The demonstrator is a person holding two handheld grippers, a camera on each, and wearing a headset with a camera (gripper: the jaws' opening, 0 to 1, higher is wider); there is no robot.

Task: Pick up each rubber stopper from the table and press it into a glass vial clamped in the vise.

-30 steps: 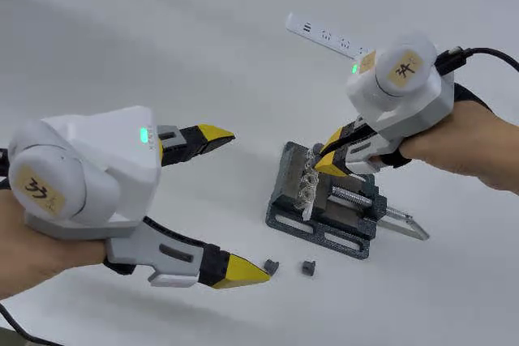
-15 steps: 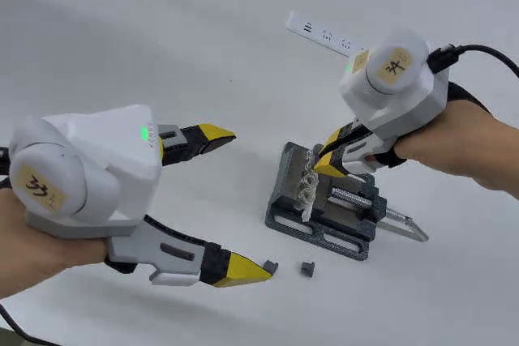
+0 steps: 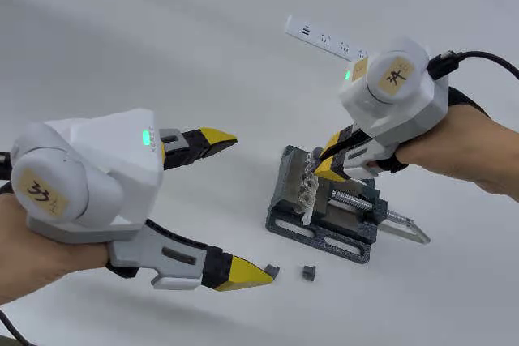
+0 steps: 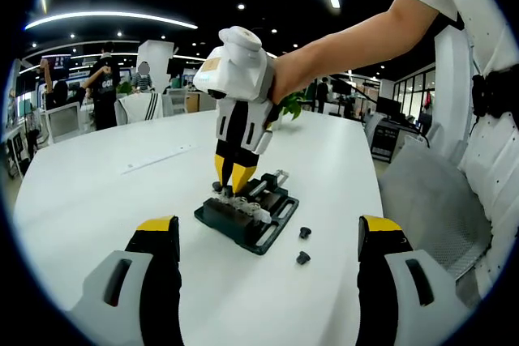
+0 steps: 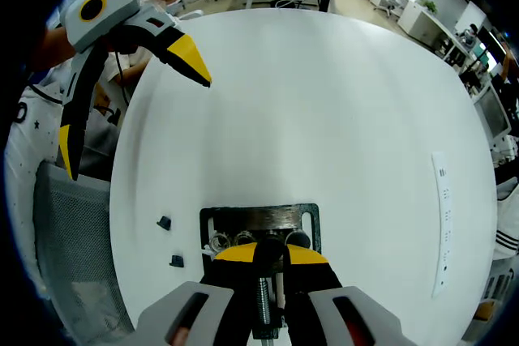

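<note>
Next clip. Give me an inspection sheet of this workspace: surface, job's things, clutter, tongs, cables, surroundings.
Surface: white table.
Job's things: vise clamping a row of vials; one stopper lying loose in front of it, a second stopper beside it.
Clutter: power strip beyond the vise.
Grippers: left tongs open wide, lower tip at the second stopper; right tongs shut, tips down over the vials, and it is unclear whether they pinch anything.
Cables: cable running from the back of the right gripper.
Surroundings: open office with desks; people standing far off.
</note>
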